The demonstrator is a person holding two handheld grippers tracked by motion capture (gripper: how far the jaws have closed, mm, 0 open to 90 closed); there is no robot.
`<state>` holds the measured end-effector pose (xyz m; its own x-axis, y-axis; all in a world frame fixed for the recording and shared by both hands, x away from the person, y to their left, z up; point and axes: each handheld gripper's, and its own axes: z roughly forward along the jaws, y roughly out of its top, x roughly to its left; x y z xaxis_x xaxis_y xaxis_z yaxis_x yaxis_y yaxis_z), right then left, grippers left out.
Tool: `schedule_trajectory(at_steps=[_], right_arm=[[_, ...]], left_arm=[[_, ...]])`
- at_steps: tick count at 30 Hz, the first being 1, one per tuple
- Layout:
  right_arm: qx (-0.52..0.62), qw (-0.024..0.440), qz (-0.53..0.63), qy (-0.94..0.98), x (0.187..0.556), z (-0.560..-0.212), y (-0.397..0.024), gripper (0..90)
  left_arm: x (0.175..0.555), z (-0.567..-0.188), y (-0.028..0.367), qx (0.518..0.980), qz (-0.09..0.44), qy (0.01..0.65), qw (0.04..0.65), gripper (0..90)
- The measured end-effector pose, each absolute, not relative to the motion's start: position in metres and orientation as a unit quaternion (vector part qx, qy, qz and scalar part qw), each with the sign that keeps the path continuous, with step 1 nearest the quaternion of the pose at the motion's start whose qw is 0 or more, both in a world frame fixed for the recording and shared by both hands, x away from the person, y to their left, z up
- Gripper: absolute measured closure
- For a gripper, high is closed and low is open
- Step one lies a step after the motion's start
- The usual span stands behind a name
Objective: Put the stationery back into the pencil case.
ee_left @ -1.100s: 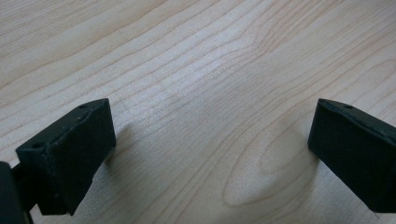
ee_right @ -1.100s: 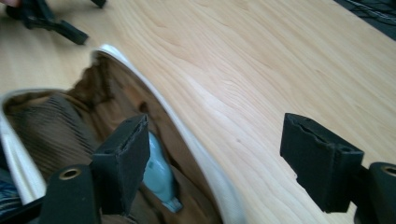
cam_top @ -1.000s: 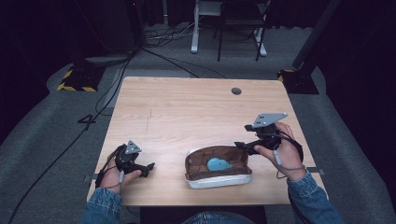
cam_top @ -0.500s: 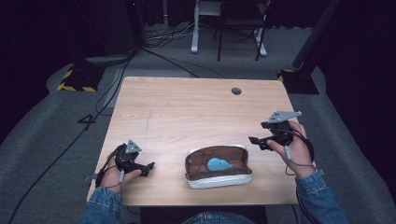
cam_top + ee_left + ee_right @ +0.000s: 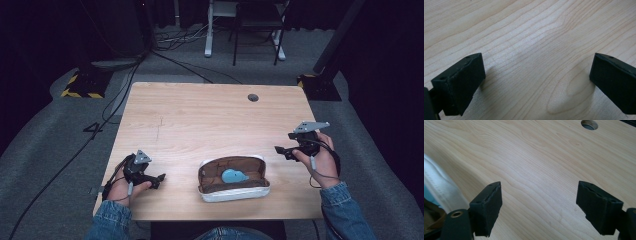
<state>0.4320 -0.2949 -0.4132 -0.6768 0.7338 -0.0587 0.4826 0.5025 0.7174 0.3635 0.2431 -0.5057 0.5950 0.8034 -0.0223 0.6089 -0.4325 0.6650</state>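
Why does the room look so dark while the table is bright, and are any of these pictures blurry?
High view: light falls on the wooden table, the floor and surroundings fade to near black, and the picture is slightly soft. Left gripper view: sharp wood grain, soft shadows beside the black jaws. Right gripper view: a pale sheen on the wood, and the case at the left edge is blurred.

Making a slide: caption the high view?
Open case on wooden table, between open left gripper and right gripper.

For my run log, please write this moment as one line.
left gripper: open, empty | right gripper: open, empty | open glasses case: between them, holding blue item
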Motion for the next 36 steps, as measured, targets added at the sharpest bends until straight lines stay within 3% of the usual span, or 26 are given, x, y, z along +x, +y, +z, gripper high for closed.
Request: schedule_trajectory(at_steps=[32, 36], right_arm=[[0.413, 0.184, 0.338, 0.825, 0.436, -0.497, -0.334, 21.0], [0.421, 0.182, 0.345, 0.819, 0.436, -0.501, -0.335, 17.7]], left_arm=[[0.364, -0.506, 0.243, 0.833, 0.151, 0.424, 0.323, 0.3], [0.364, -0.506, 0.243, 0.833, 0.151, 0.424, 0.323, 0.3]])
